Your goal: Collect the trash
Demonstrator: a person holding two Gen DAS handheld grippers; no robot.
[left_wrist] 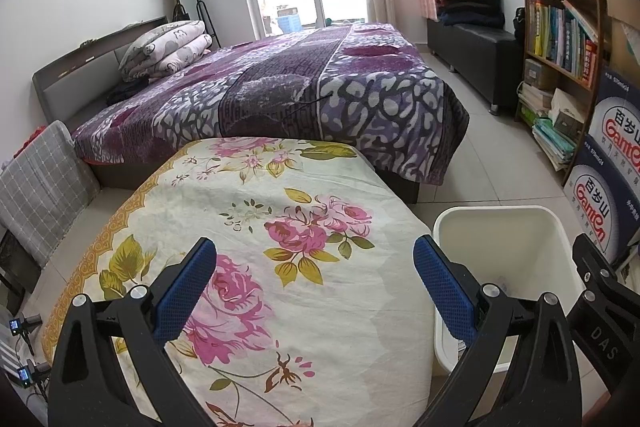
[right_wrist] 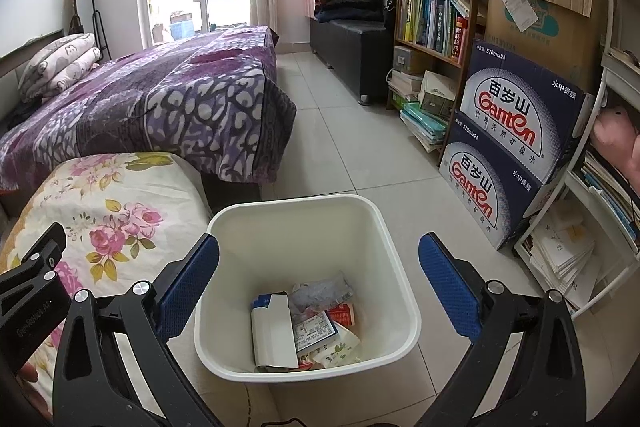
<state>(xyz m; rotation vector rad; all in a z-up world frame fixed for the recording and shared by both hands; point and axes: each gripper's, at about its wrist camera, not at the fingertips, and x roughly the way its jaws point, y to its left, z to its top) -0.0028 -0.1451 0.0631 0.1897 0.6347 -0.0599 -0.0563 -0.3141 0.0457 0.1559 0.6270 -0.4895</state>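
**Status: both grippers empty, bin loaded**

We hold the right gripper point(right_wrist: 318, 277) above the white bin point(right_wrist: 394, 259), which stands on the tiled floor just beside the table with the floral cloth point(right_wrist: 108, 211). Its blue-padded fingers point(right_wrist: 188, 287) are spread wide, with nothing between them. We judge this position to be a release posture: the opening sits directly over the bin's mouth, so anything let go would fall inside.

The collected trash point(right_wrist: 304, 323) lies at the bottom of the bin: a white carton, a crumpled clear wrapper, and several printed packets, packed together.

We hold the left gripper point(left_wrist: 316, 285) over the floral cloth point(left_wrist: 280, 211), also fully spread and holding nothing. The bin point(left_wrist: 500, 215) appears at its right, with the right gripper's body visible beyond it.

In the left wrist view, the cloth surface shows no loose item. We therefore judge the task as near completion or complete. The bin's placement against the table edge keeps the carry from surface to bin short.
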